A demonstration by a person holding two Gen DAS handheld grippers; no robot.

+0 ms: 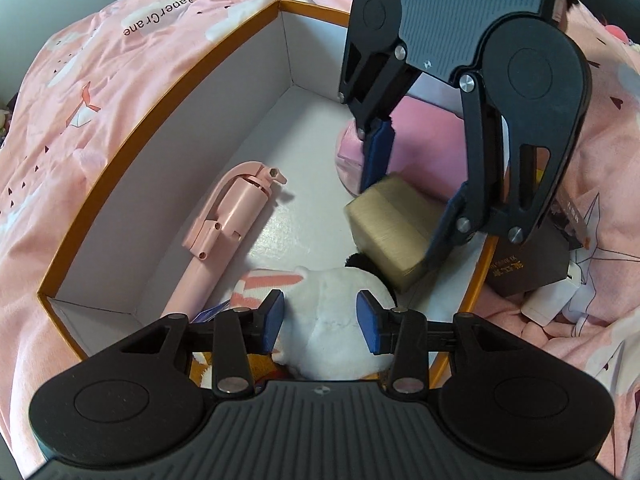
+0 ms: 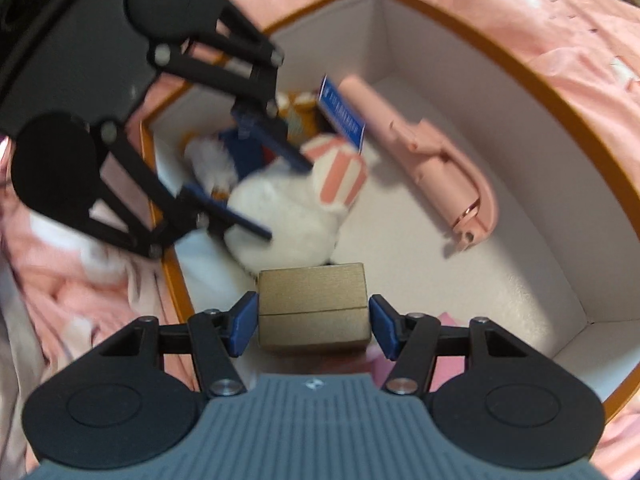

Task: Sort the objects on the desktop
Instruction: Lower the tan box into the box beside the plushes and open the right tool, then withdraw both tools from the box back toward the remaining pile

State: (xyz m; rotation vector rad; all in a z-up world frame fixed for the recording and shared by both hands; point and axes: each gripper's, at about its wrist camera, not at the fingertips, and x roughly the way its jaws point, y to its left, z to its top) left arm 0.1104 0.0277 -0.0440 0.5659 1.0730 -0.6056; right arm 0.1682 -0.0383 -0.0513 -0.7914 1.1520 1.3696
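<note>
A bed covered in a rumpled pink quilt printed with paper cranes (image 1: 100,92) fills the background, and on it sits a large shallow cardboard box with an orange rim and white inner walls (image 1: 168,92).

Inside the box, a pale pink folding selfie stick (image 1: 224,224) lies along the left wall in the left wrist view, with bare white floor between it and the other things. A white plush toy with pink-striped ears (image 1: 328,312) lies at the near end, and a brushed gold rectangular box (image 1: 388,224) sits tilted just beyond it, touching the plush. A pink round object (image 1: 352,148) rests further back by the right side; what it is cannot be told. A small blue card (image 2: 340,116) stands against the plush in the right wrist view, which is blurred.

The left gripper (image 1: 320,316) points steeply down over the plush toy, its blue fingers (image 1: 274,316) half apart on either side of the toy's white body; whether the pads press on it cannot be told.

The right gripper (image 2: 312,324) also points steeply down, its fingers (image 2: 242,324) half apart with the gold box between them. The left pad lies against the box's side, the right pad shows a thin gap, and the grip cannot be told for sure.

Outside the right rim, a dark brown carton with gold lettering (image 1: 524,268) and a white charger block (image 1: 552,300) lie on the quilt. The far left corner of the box floor is open.
</note>
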